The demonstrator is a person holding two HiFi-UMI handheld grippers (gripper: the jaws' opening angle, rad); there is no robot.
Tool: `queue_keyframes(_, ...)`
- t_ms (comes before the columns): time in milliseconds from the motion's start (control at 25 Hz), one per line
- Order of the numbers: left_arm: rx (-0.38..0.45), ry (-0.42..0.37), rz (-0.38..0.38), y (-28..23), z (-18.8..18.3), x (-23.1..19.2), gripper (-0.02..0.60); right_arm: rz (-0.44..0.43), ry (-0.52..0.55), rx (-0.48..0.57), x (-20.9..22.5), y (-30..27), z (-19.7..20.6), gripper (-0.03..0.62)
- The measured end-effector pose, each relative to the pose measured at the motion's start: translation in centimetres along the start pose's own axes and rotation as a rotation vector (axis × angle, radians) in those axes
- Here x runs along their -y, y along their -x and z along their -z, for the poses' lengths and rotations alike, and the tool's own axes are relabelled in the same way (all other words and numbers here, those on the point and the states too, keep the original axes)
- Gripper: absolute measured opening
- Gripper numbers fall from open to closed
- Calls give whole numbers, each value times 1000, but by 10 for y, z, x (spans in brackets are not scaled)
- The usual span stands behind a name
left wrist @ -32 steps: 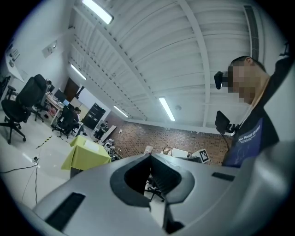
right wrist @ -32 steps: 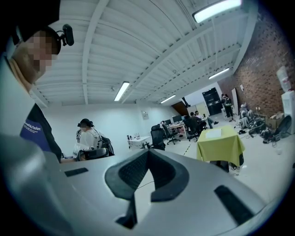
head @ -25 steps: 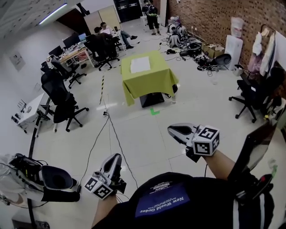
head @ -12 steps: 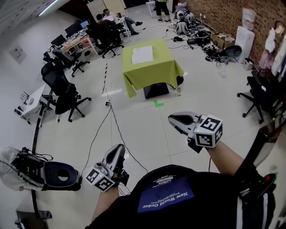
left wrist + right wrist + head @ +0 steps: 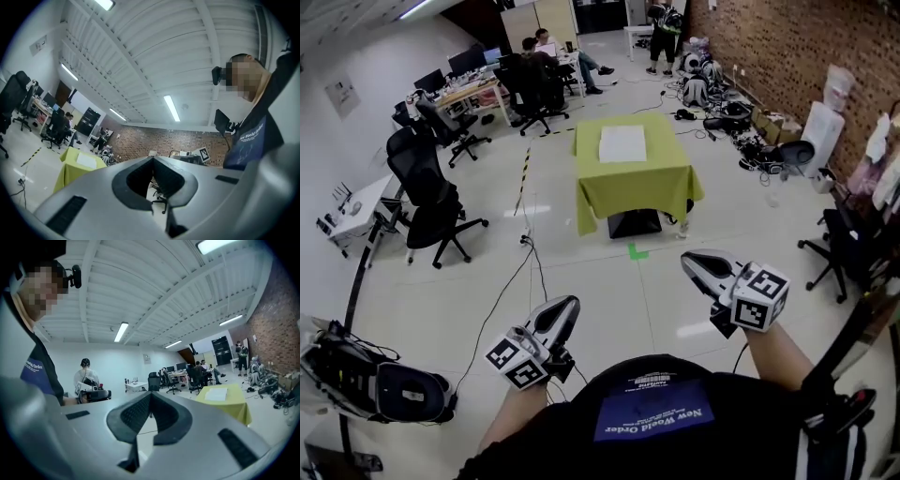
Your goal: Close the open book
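Observation:
An open white book (image 5: 622,143) lies flat on a table draped in a yellow-green cloth (image 5: 635,183), far ahead across the floor. It also shows small in the left gripper view, the book (image 5: 86,161), and in the right gripper view, the book (image 5: 217,393). My left gripper (image 5: 563,310) is shut and empty, held low at the left near my body. My right gripper (image 5: 694,262) is shut and empty too, held at the right, pointing toward the table. Both are several steps short of the table.
Black office chairs (image 5: 431,204) stand at the left, with desks and seated people (image 5: 546,49) behind. Cables (image 5: 530,262) run over the pale floor toward the table. Clutter lies along the brick wall (image 5: 806,56) at the right. A green mark (image 5: 637,251) is taped before the table.
The table and book have grown nearer and shifted right and down in the head view as I walk toward them. Both grippers stay shut and have moved with me.

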State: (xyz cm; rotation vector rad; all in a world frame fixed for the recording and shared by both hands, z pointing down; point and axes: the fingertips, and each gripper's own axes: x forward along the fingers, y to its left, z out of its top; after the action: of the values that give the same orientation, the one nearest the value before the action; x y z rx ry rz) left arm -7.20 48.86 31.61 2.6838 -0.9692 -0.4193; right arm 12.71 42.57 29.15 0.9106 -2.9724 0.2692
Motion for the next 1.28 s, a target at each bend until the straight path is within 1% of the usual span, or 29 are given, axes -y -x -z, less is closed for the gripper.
queue_keyframes(200,-12,-7,38,0,-18,-58,6,39,11,16,6,-45,-6,-14)
queue_keyframes(400,-22,18,60,-19,-17,-86,7,45,10,-13,30,-69,-6,-14)
queue_keyframes(520,-37,32,42,-29,-15,-106,7,36,1,-23,50,-87,-8,-14)
queue_keyframes(640,-39,32,19,-47,-11,-122,6,5,-6,-19,74,-101,-8,-14)
queue_keyframes(760,-33,-3,-6,-74,-15,-137,6,-49,3,-2,104,-117,-15,-14)
queue_keyframes(920,3,-18,-58,-124,-31,-152,8,-104,5,-14,162,-133,-32,-14)
queue_keyframes(1080,30,-39,-114,-170,-33,-164,8,-163,20,-10,214,-137,-47,-14)
queue_keyframes(1160,40,-54,-127,-191,-33,-169,7,-186,31,-8,234,-140,-51,-14)
queue_keyframes(1280,24,-69,-133,-219,-34,-177,6,-198,36,0,261,-143,-59,-14)
